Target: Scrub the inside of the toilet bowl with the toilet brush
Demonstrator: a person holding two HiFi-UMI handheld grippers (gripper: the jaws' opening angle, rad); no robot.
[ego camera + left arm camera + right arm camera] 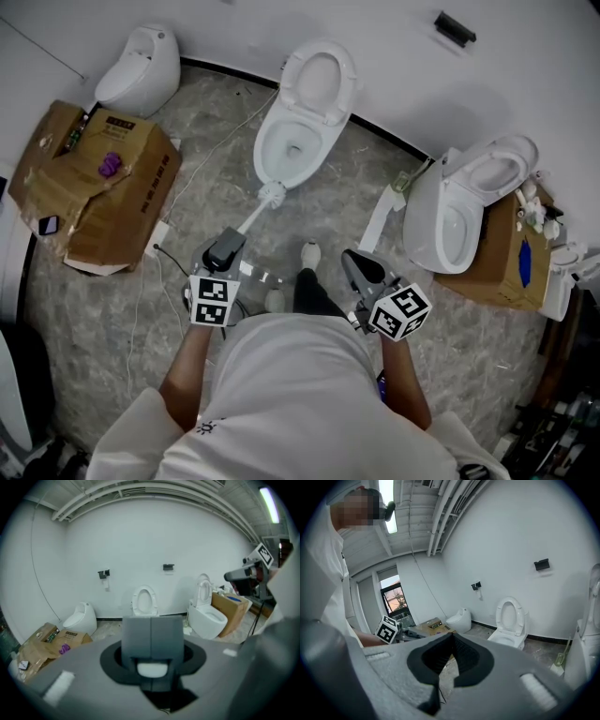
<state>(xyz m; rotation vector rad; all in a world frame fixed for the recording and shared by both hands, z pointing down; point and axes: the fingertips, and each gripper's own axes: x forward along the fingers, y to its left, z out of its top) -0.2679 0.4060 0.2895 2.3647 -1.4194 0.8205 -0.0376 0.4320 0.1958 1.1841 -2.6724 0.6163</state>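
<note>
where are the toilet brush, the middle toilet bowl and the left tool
toilet brush (249, 219): head view, handle
toilet bowl (265, 141): head view, left rim
left tool (229, 244): head view, its tips

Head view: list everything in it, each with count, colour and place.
small white closed toilet: one, white, far left by the wall.
open white toilet: one, white, centre, seat up.
third white toilet: one, white, right, beside a box.
brown cardboard boxes: two, brown, left and right.
white toilet brush: one, white, head at the centre toilet's front edge.
black wall fitting: one, black, upper right.
left gripper: grey, shut on the brush handle.
right gripper: grey, shut, empty.
</note>
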